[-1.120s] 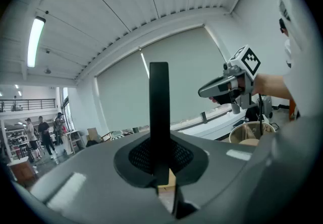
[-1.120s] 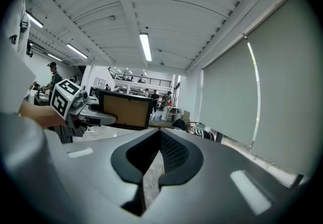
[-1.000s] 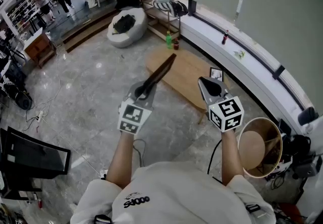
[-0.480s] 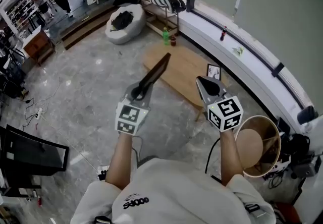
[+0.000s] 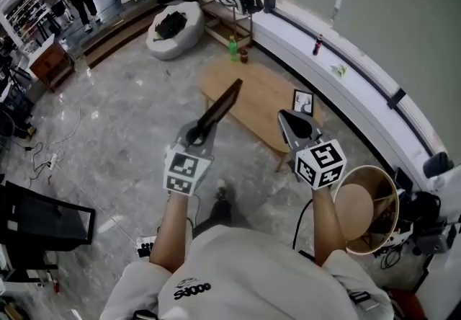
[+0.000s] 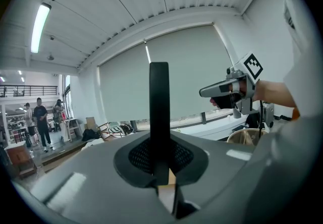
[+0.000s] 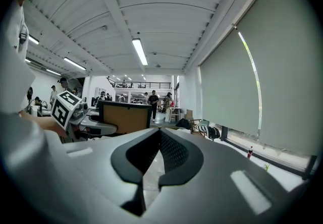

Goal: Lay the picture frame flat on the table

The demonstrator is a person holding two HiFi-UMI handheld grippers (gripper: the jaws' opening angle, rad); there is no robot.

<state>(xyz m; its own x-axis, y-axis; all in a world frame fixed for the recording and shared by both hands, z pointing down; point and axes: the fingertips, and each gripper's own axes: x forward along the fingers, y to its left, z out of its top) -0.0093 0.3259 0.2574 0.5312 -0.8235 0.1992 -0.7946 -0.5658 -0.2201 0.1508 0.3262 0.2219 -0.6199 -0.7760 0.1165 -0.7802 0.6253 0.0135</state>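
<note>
One picture frame (image 5: 225, 104) is in play, and it is in the air, not yet over the surface. The left gripper (image 5: 204, 128) has its jaws pinched on the frame's lower edge. In the left gripper view the frame rises edge-on as a thin dark bar from between the pads. In the right gripper view its brown backing shows inside a dark border. The right gripper (image 5: 287, 117) is level beside it, jaws pressed together on nothing.

By my reading, the step in hand is the carry to the low wooden table (image 5: 252, 106), which lies ahead of both grippers and below them.

- **Where to set it:** aim for the bare wood in the middle. A small standing frame (image 5: 303, 102) sits at the near right edge. A green bottle (image 5: 233, 48) and a dark jar (image 5: 244, 55) stand at the far end. The landing should be well apart from all three.
- **How to turn it:** the frame sticks out in line with the jaws, so it has leverage on a thin pinch. Roll the wrist until its broad face is parallel to the surface, and do this before it touches.
- **How to lower it:** bring the far edge down first, then lower the gripped edge until the frame rests along its whole length. Spread the jaws only after that.
- **The free gripper:** its closed tip could steady the frame's free end if the frame swings.
</note>
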